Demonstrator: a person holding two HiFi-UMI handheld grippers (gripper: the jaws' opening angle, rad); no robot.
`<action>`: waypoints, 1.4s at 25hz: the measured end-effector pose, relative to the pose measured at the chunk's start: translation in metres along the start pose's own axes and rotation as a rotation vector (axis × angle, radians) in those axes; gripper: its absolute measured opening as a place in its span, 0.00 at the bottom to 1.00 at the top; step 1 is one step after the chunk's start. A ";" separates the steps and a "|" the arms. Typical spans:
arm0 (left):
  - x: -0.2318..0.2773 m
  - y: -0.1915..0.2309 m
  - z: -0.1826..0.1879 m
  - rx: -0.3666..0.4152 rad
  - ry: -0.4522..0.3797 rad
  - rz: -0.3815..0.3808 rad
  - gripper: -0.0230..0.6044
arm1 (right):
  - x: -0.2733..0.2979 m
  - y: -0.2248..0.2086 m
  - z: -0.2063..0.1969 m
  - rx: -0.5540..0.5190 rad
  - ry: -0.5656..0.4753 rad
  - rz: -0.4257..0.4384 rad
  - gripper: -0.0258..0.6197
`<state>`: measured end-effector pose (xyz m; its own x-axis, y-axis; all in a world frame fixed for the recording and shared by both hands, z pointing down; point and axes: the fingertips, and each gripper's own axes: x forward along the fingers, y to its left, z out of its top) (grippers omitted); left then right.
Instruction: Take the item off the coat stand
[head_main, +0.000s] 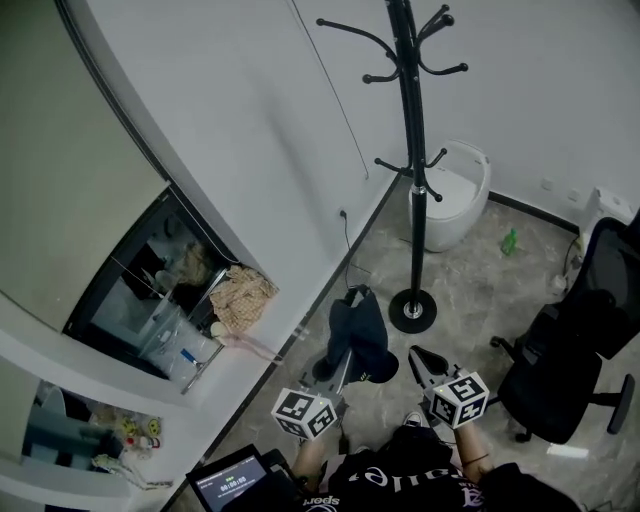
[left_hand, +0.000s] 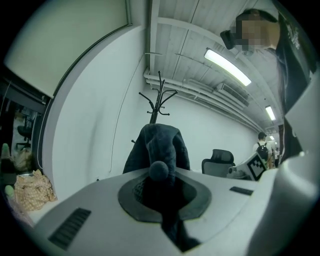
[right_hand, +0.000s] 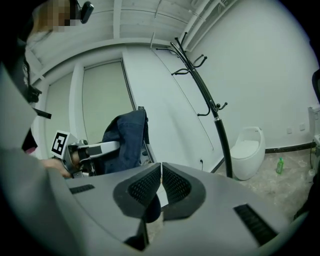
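Left gripper clenches the dark garment; right gripper is closed, seemingly empty. Coat stand is bare, so removal looks done.

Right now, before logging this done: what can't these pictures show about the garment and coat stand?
Head view: coat stand top cut off by the upper edge.
Left gripper view: dark garment hides the stand's lower pole; its type is unclear, bunched up.
Right gripper view: stand's base hidden behind the right gripper.
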<state>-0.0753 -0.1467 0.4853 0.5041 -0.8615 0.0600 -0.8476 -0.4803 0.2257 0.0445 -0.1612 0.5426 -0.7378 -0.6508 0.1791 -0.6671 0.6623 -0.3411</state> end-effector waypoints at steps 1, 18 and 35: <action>-0.013 0.001 -0.002 -0.004 0.002 -0.002 0.06 | 0.002 0.012 -0.003 0.002 -0.002 0.004 0.07; -0.176 -0.005 -0.049 -0.072 0.059 -0.082 0.06 | -0.049 0.170 -0.077 -0.019 0.007 -0.089 0.07; -0.187 -0.077 -0.055 -0.073 0.073 -0.133 0.06 | -0.117 0.181 -0.081 -0.026 -0.001 -0.113 0.07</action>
<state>-0.0952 0.0601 0.5102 0.6243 -0.7754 0.0947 -0.7595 -0.5741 0.3060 0.0021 0.0649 0.5343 -0.6573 -0.7226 0.2138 -0.7487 0.5938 -0.2947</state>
